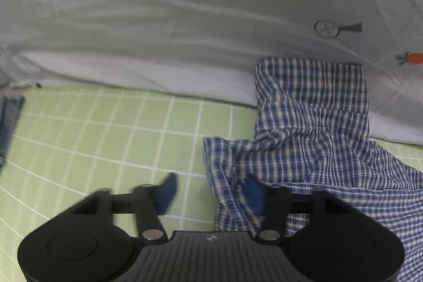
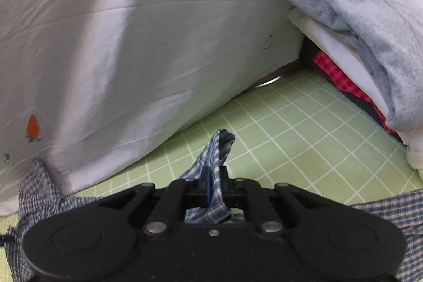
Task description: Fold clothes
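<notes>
Fingers of the right gripper [image 2: 212, 189] pinch a fold of the plaid shirt [image 1: 312, 139], while the left gripper [image 1: 211, 194] is spread open at the shirt's edge. Shirt lies on the green sheet [image 1: 111, 128], against a white quilt [image 1: 185, 17]. Folded clothes [image 2: 370, 30] are stacked beyond.

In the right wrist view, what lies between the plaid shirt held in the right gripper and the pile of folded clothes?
Only bare green grid mat lies between the plaid shirt pinched in the right gripper and the pile of folded clothes. The right wrist view shows this.
</notes>
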